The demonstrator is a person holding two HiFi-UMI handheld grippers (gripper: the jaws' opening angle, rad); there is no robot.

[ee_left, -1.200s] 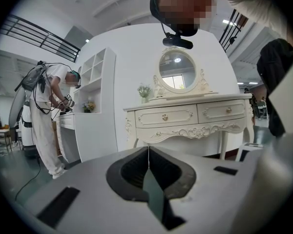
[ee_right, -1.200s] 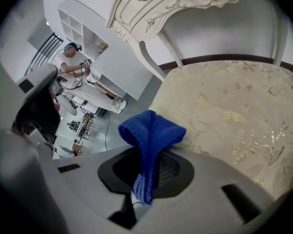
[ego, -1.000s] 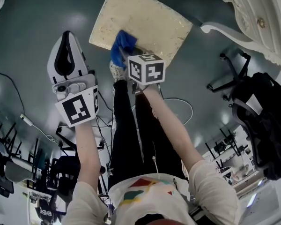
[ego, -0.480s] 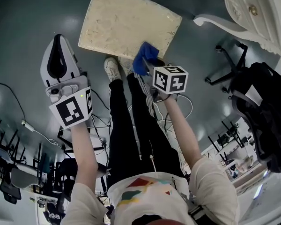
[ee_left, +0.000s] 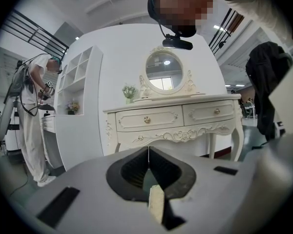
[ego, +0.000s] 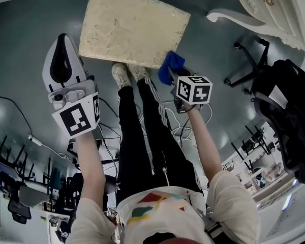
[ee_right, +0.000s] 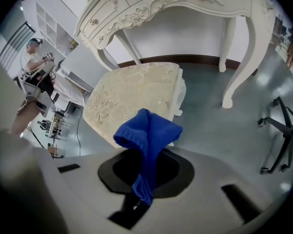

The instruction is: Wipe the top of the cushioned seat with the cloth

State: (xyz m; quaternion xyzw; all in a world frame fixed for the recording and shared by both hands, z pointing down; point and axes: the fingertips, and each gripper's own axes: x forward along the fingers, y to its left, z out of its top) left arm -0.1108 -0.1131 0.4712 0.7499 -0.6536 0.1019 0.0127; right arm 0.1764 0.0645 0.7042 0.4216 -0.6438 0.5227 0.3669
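The cushioned seat (ego: 134,27) is a cream, patterned square pad, at the top centre of the head view. My right gripper (ego: 175,76) is shut on a blue cloth (ego: 171,66), which hangs just off the seat's near right corner. In the right gripper view the cloth (ee_right: 147,133) stands bunched up out of the jaws, with the seat (ee_right: 132,94) beyond and below it. My left gripper (ego: 62,39) is held to the left of the seat, above the floor. Its jaws meet in a thin line, with nothing between them (ee_left: 148,152).
A white carved dressing table (ego: 274,9) stands to the right of the seat, facing the left gripper (ee_left: 176,121). A black chair base (ego: 244,72) and a dark bag (ego: 290,121) are at the right. My shoes (ego: 121,75) are by the seat's near edge. Another person (ee_left: 34,116) stands far left.
My right gripper has carried the blue cloth rightwards along the seat's near edge and off its near right corner. The left gripper has stayed at the seat's left.
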